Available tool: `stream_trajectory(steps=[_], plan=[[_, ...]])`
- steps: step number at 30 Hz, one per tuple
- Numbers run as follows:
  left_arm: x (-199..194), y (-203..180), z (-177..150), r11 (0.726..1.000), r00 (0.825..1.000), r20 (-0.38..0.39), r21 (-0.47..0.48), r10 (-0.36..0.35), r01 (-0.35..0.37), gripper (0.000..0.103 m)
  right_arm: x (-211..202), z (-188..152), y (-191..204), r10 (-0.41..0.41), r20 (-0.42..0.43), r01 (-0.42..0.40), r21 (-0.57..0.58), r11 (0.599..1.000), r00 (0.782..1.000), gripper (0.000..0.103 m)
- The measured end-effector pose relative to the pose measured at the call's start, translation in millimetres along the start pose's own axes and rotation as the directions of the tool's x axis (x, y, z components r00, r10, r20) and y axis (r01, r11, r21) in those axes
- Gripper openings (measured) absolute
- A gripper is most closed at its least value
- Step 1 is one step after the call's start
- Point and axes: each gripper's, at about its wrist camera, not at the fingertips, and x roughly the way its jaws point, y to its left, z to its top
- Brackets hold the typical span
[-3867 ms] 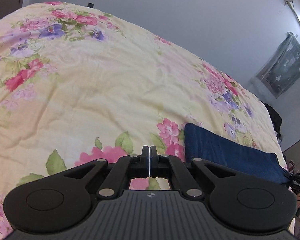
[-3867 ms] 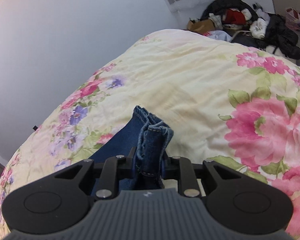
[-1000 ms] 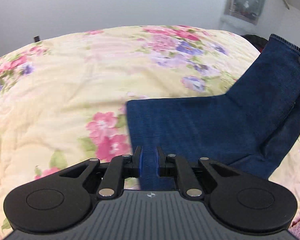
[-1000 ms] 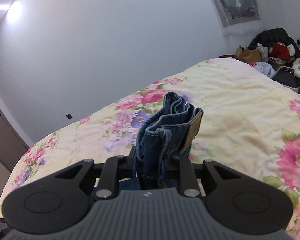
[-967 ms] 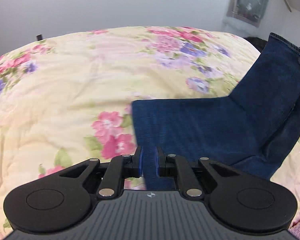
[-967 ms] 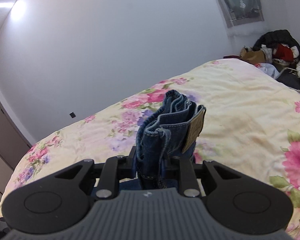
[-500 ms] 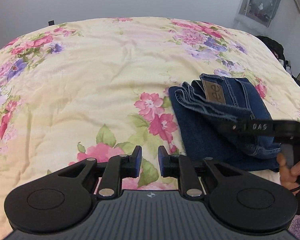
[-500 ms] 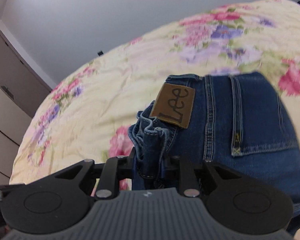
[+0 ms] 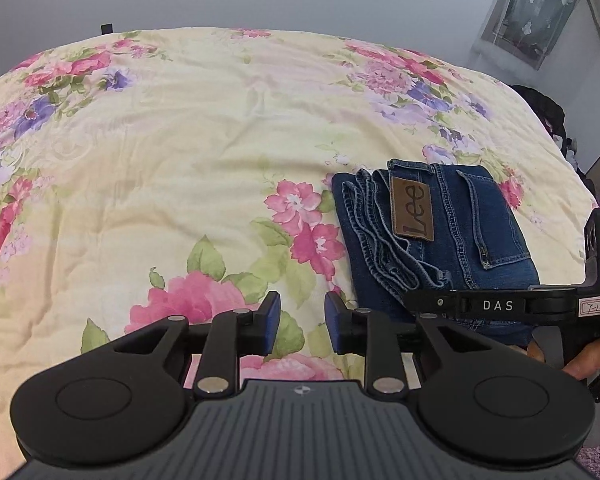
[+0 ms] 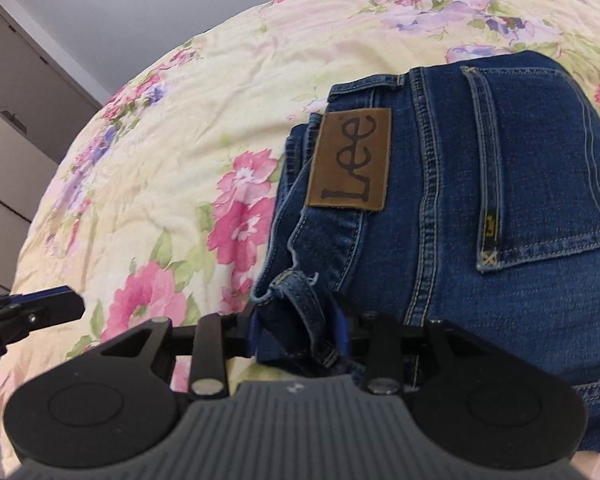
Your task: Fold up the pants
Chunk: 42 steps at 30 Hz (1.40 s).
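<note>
the pants [image 9: 440,232] lie folded into a thick denim rectangle on the bed [image 9: 180,140], near its right edge, brown leather label and back pocket up, stacked hems along the left side. the right gripper [image 10: 298,334] has its fingers around the bunched waistband corner, slightly apart with denim between them. the left gripper [image 9: 298,318] hangs just left of the pants, fingers spread and holding nothing, over wide quilted floral bedspread. a grey wardrobe [image 10: 16,92] stands beyond.
</note>
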Motion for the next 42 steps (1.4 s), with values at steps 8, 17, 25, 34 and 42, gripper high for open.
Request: stream_trajectory(steps=[8, 17, 25, 34, 42], plan=[[-3, -13, 9, 1.0, 0.999, 0.017, -0.008, -0.027, 0.027, 0.042, -36, 7, -2, 0.155, -0.018, -0.155, 0.011, 0.988, 0.988, 0.049], [21, -19, 19, 0.976, 0.981, 0.09, -0.12, -0.174, 0.184, 0.042, -96, 41, -27, -0.068, 0.165, 0.092, -0.141, 0.986, 0.984, 0.04], [81, -15, 31, 0.902, 0.947, 0.131, -0.291, -0.293, 0.319, 0.05, -99, 56, -116, -0.154, 0.187, 0.165, -0.044, 0.985, 0.97, 0.026], [158, -30, 49, 0.892, 0.947, 0.078, -0.319, -0.313, 0.321, 0.05, -62, 64, -147, -0.107, 0.166, 0.119, -0.059, 0.991, 0.98, 0.014], [189, -39, 55, 0.89, 0.94, 0.065, -0.305, -0.335, 0.339, 0.055, -22, 63, -151, 0.003, 0.1, 0.002, -0.044, 0.999, 0.995, 0.014]])
